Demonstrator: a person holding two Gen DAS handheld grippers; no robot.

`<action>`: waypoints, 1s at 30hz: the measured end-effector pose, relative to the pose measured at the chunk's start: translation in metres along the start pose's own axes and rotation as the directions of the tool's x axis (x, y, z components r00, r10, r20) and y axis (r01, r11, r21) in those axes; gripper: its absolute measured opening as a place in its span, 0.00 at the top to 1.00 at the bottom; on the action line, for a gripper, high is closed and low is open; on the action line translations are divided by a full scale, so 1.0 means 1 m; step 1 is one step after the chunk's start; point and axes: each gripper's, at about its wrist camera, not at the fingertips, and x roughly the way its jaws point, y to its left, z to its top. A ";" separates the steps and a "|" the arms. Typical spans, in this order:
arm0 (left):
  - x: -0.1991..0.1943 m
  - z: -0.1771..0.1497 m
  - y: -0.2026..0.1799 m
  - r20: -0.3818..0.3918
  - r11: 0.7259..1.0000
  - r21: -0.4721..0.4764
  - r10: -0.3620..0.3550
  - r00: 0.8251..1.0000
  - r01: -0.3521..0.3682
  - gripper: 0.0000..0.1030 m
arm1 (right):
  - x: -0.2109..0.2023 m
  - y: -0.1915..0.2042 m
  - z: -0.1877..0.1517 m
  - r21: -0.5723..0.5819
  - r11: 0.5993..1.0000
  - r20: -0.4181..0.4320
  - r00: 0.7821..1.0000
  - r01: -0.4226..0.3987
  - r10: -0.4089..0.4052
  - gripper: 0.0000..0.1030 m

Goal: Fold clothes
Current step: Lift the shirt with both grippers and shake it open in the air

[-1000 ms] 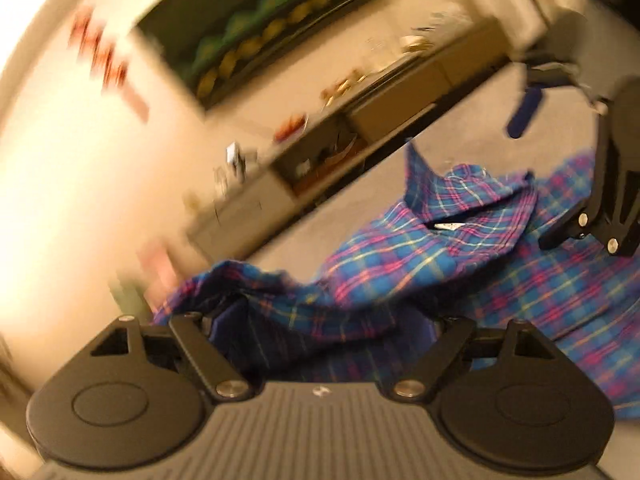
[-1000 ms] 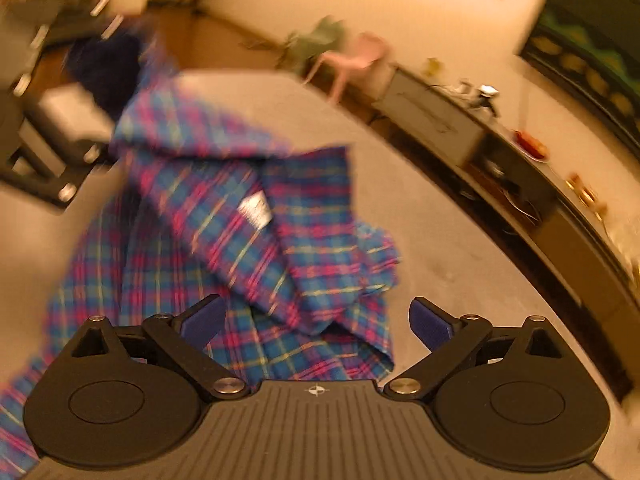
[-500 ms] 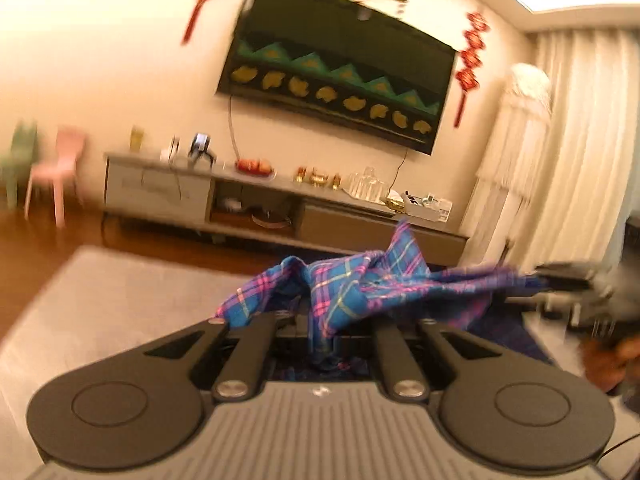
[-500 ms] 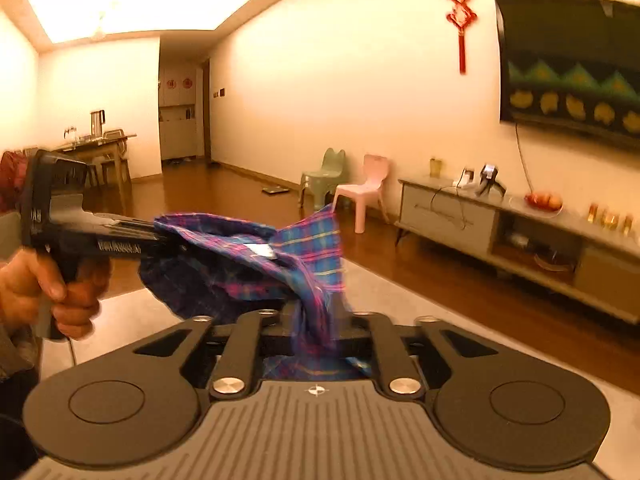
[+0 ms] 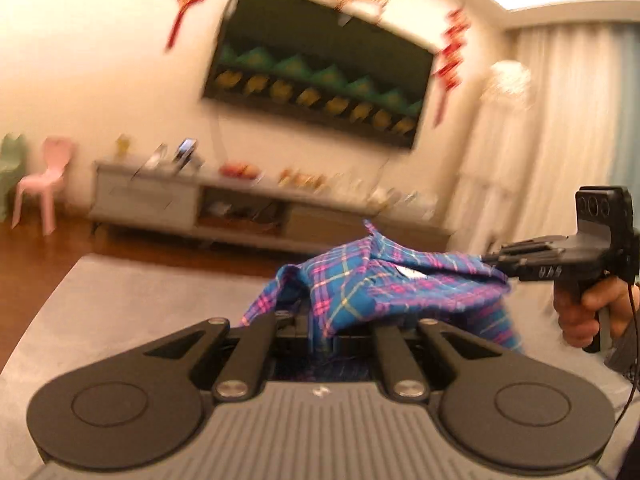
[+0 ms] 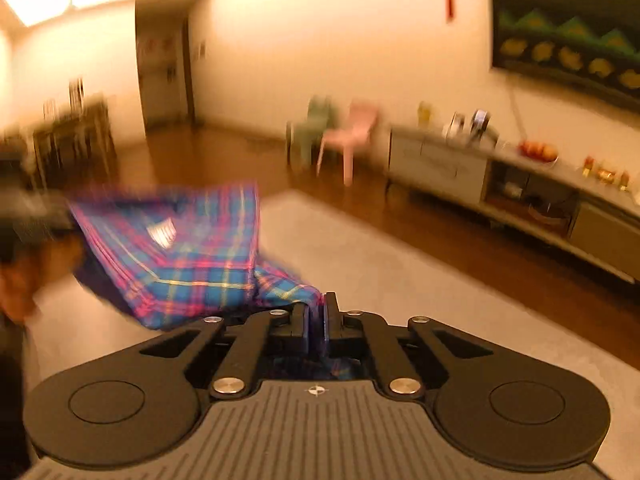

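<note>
Left gripper and right gripper each clamp closed on the plaid shirt; recommend spreading it taut and level before lowering onto the grey surface.

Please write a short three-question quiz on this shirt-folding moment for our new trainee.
1. True or false: the plaid shirt lies flat on the grey rug.
2. Which tool grips the shirt? A) only the left tool B) only the right tool C) both
3. Fill in: the small chair next to the green chair is ____.

Key
1. False: it hangs in the air, stretched between the tools.
2. C: each tool is shut on a bunch of the cloth.
3. Pink.
</note>
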 end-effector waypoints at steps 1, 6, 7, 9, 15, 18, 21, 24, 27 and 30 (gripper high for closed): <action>-0.010 0.005 -0.008 0.046 0.999 -0.018 -0.038 0.998 0.038 0.93 | -0.025 0.002 0.008 -0.006 1.000 0.029 1.000 0.004 -0.004 0.98; -0.008 0.017 -0.009 0.127 0.929 -0.299 -0.190 0.974 0.220 0.92 | -0.150 0.046 0.027 -0.224 0.969 0.167 0.984 0.101 -0.063 0.98; 0.001 0.014 -0.005 0.112 0.903 -0.362 -0.203 0.973 0.231 0.92 | -0.152 0.053 0.020 -0.287 0.948 0.151 0.984 0.137 -0.096 0.98; 0.044 -0.013 0.010 -0.042 0.876 -0.460 -0.188 0.981 0.148 0.92 | -0.133 0.074 -0.021 -0.370 0.919 -0.015 0.988 0.135 -0.151 0.98; 0.097 -0.081 0.030 -0.294 0.856 -0.515 -0.118 0.949 -0.053 0.93 | -0.109 0.118 -0.142 -0.465 0.884 -0.303 0.948 -0.055 -0.101 0.96; 0.093 -0.081 0.030 -0.289 0.873 -0.485 -0.109 0.951 -0.048 0.93 | -0.118 0.107 -0.139 -0.418 0.907 -0.273 0.960 -0.053 -0.070 0.72; 0.082 -0.074 0.038 -0.247 0.868 -0.495 -0.115 0.962 -0.024 0.93 | -0.104 0.095 -0.120 -0.485 0.874 -0.183 0.972 0.043 -0.149 0.32; 0.082 -0.068 0.040 -0.223 0.868 -0.497 -0.122 0.967 -0.005 0.93 | -0.069 0.088 -0.130 -0.638 0.765 -0.183 0.949 0.084 -0.257 0.20; 0.075 -0.067 0.027 -0.222 0.891 -0.454 -0.133 0.966 0.019 0.93 | -0.026 0.083 -0.162 -0.788 0.613 -0.212 0.910 0.057 -0.357 0.22; 0.065 -0.064 0.019 -0.224 0.927 -0.374 -0.116 0.968 0.024 0.93 | 0.007 0.071 -0.174 -0.823 0.564 -0.220 0.883 0.061 -0.416 0.93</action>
